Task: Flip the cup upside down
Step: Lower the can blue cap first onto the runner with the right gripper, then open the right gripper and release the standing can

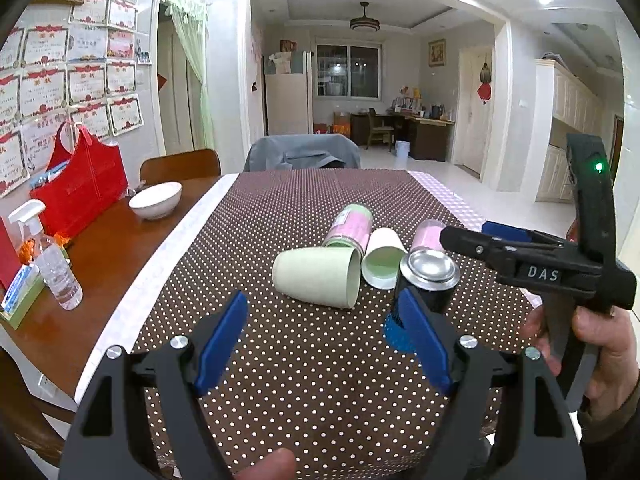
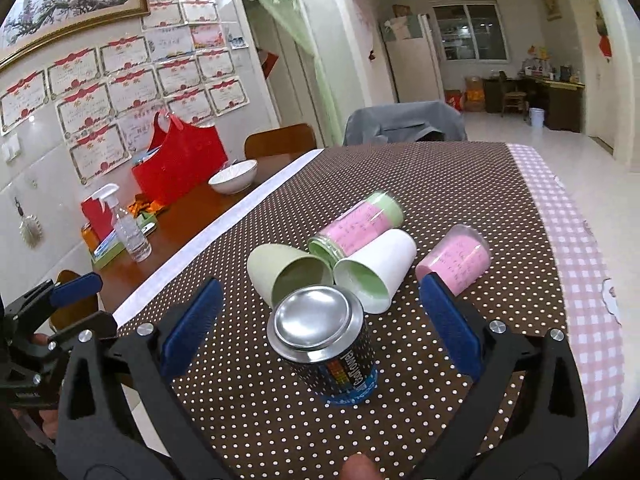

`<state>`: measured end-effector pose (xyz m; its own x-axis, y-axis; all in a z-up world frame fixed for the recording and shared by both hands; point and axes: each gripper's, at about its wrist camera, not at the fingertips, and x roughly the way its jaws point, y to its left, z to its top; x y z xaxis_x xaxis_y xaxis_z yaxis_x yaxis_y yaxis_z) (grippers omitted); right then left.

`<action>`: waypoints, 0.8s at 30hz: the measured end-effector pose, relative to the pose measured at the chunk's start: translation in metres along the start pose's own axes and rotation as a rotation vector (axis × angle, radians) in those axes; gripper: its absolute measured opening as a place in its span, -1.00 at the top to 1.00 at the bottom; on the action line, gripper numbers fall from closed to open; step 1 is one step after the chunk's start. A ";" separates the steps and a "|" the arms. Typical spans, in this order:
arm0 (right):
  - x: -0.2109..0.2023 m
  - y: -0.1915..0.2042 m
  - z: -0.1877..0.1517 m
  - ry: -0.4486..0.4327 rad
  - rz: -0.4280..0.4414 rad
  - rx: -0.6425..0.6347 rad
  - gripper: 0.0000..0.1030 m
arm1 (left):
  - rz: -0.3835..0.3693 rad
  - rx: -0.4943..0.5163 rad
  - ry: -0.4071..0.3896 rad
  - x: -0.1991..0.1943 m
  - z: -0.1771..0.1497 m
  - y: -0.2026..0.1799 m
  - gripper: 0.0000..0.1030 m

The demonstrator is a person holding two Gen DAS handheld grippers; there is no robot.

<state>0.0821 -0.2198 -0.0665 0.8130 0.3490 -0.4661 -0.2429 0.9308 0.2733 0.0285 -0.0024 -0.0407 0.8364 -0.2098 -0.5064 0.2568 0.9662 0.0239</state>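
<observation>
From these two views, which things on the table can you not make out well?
- Can: its label print is warped and too small to read in the right wrist view; the left gripper's blue pad covers its base in the left wrist view.
- Pink jar: the right gripper hides most of it in the left wrist view.
- Red bag: its contents are hidden by its wall.

Both fisheye views look forward over their own spread jaws, low and close above the worktop (image 1: 280,208), toward the far room, the right one nearer, sharing the can (image 2: 328,344) and lying cups (image 1: 316,276) ahead.
</observation>
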 end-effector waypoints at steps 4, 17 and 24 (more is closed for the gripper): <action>-0.011 0.002 0.005 0.007 -0.028 0.032 -0.88 | 0.013 0.006 -0.022 -0.006 0.007 -0.006 -0.50; -0.072 0.029 0.017 -0.115 -0.128 -0.017 -0.88 | 0.081 -0.018 -0.058 -0.022 0.023 -0.014 -0.50; -0.089 0.044 0.008 -0.161 -0.205 -0.041 -0.88 | 0.107 -0.045 -0.101 -0.036 0.023 -0.012 -0.69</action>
<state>0.0035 -0.2110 -0.0069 0.9204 0.1338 -0.3674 -0.0830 0.9851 0.1509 0.0066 -0.0094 -0.0024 0.9029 -0.1171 -0.4137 0.1437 0.9891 0.0336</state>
